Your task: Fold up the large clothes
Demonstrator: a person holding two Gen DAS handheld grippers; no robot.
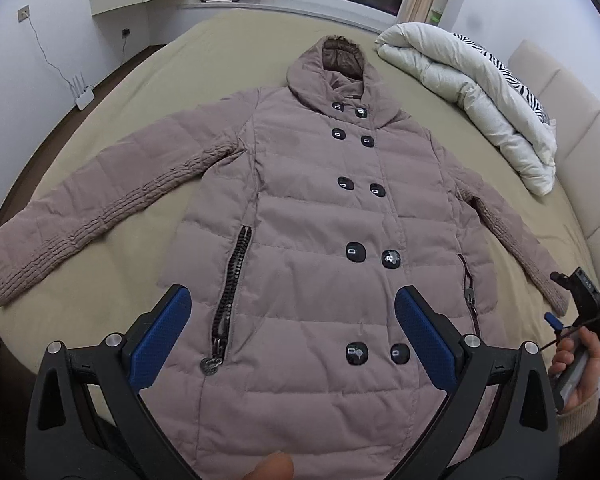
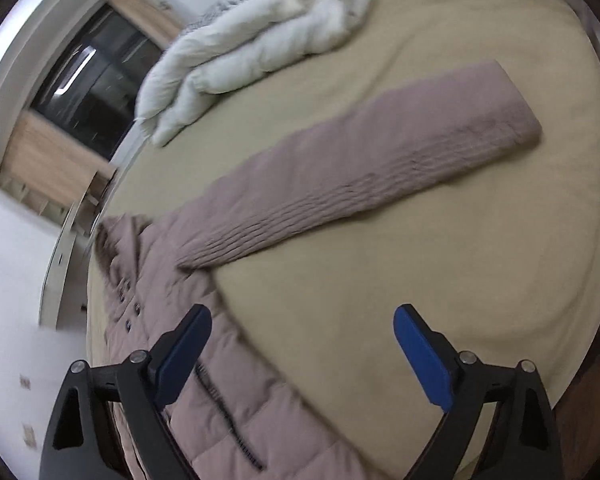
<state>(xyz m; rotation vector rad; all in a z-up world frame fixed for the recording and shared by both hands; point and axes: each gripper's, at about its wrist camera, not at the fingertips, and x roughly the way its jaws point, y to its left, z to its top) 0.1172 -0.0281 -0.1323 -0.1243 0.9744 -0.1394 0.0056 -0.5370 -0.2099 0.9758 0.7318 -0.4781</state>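
A mauve hooded puffer coat (image 1: pixel 324 216) lies flat, front up, on a khaki bed (image 1: pixel 148 92), both sleeves spread out, black buttons down the front. My left gripper (image 1: pixel 292 308) is open and empty above the coat's lower front. My right gripper (image 2: pixel 302 326) is open and empty above the bed, between the coat's side and its right sleeve (image 2: pixel 364 172). In the left wrist view the right gripper's body shows in a hand (image 1: pixel 580 316) near that sleeve's cuff. The right wrist view is blurred.
A folded white duvet (image 1: pixel 472 92) with a zebra-print pillow lies at the bed's far right by the headboard; it also shows in the right wrist view (image 2: pixel 256 48). A router (image 1: pixel 85 98) sits on the floor at left. A window and a desk stand behind the bed.
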